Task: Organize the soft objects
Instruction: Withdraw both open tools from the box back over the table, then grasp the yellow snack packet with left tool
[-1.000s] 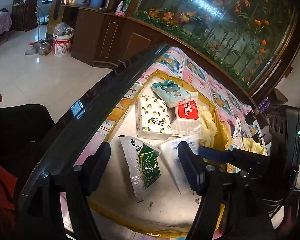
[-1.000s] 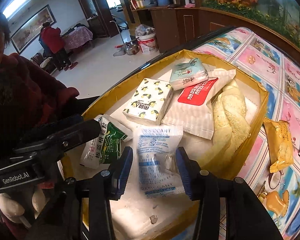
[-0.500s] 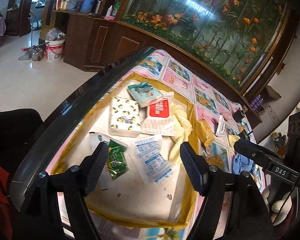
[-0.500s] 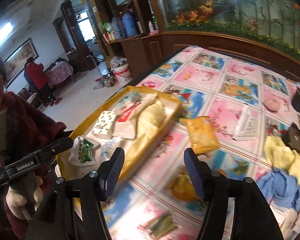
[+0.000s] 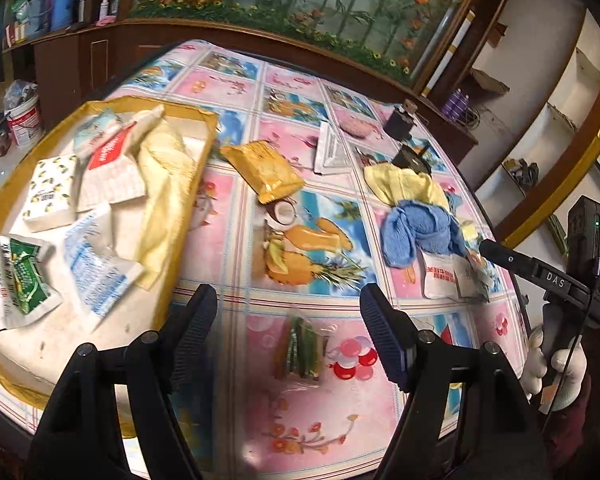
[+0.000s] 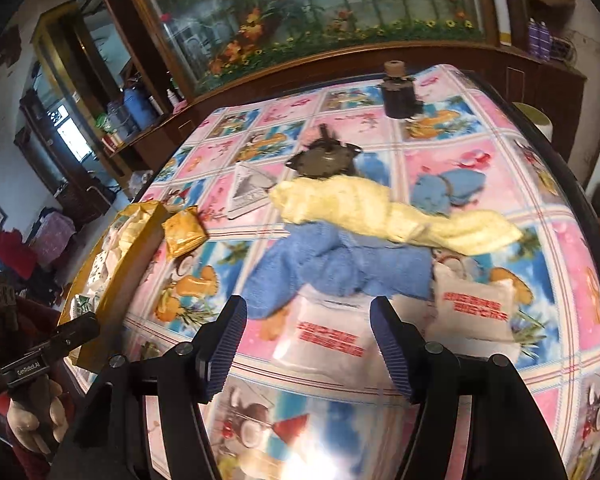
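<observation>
While both claws hang above the desk (image 5: 308, 92) with its bright fruit-patterned cloth, neither has hold of anything: the left claw (image 5: 288, 336) stands with its jaws spread wide over a small clear packet of green and yellow pieces (image 5: 300, 346), and the right claw (image 6: 308, 344) is likewise wide open over a white pouch with red print (image 6: 328, 340). On the left side of the desk sits a shallow yellow-rimmed tray (image 5: 210, 148), already holding several soft things: a white tissue pack with a lemon pattern (image 5: 50, 194), a white pack with a red label (image 5: 110, 168), a pale yellow towel (image 5: 164, 184) draped along the tray's right side, a white sachet with blue print (image 5: 96, 272) and a green and white packet (image 5: 20, 280). Just outside the tray's right rim lies an orange-yellow packet (image 5: 268, 170), and further off a flat white sachet (image 5: 332, 152). Toward the right side of the desk a blue towel (image 6: 332, 268) lies bunched, with a second yellow cloth (image 6: 380, 208) stretched across its far edge and touching it. A second white pouch with red print (image 6: 476, 304) lies just beside the first one, near the blue towel. A dark bottle with a cork stopper (image 6: 398, 88) stands upright at the far end. A white-gloved hand (image 5: 552, 376) grips the right claw's handle.
</observation>
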Action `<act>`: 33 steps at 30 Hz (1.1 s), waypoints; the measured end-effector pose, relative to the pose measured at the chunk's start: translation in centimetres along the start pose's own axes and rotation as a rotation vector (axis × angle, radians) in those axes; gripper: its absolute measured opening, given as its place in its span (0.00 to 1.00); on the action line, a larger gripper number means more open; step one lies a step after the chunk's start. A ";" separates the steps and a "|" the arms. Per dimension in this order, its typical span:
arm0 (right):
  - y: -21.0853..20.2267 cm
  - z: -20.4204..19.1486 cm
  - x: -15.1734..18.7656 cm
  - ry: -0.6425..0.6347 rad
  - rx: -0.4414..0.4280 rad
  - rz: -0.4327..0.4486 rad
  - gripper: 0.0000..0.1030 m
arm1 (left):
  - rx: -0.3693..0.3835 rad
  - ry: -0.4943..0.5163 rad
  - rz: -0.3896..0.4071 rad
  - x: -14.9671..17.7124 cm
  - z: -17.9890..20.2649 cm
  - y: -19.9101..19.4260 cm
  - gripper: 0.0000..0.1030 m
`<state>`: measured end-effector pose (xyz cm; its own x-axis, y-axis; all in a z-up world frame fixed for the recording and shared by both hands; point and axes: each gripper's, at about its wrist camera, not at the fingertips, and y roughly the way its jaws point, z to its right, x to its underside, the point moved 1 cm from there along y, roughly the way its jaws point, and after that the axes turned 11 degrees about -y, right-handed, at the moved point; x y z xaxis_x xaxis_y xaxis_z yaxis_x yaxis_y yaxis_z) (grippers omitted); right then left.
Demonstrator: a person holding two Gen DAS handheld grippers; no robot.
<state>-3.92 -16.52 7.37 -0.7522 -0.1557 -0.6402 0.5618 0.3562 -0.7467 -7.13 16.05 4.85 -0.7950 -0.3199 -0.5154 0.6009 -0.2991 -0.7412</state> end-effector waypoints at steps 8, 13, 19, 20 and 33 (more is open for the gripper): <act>-1.2 5.6 2.3 0.116 0.001 0.028 0.65 | -0.045 -0.028 -0.029 -4.2 2.1 5.2 0.71; -2.1 7.3 2.4 0.134 0.004 0.046 0.65 | -0.171 -0.078 -0.017 -7.9 2.0 10.2 0.71; -3.1 9.9 1.0 0.150 0.057 0.078 0.70 | -0.303 -0.017 0.008 -9.2 3.0 13.1 0.74; -3.0 10.7 0.8 0.164 0.068 0.082 0.70 | -0.318 -0.004 0.011 -9.3 3.0 13.4 0.75; 2.0 12.9 -2.5 0.162 0.042 0.012 0.70 | -0.161 0.079 -0.048 -8.5 3.7 13.6 0.50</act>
<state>3.51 -27.26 5.17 -0.7891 0.0006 -0.6143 0.5826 0.3180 -0.7480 8.11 11.38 0.74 -0.8301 -0.2357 -0.5053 0.5463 -0.1626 -0.8217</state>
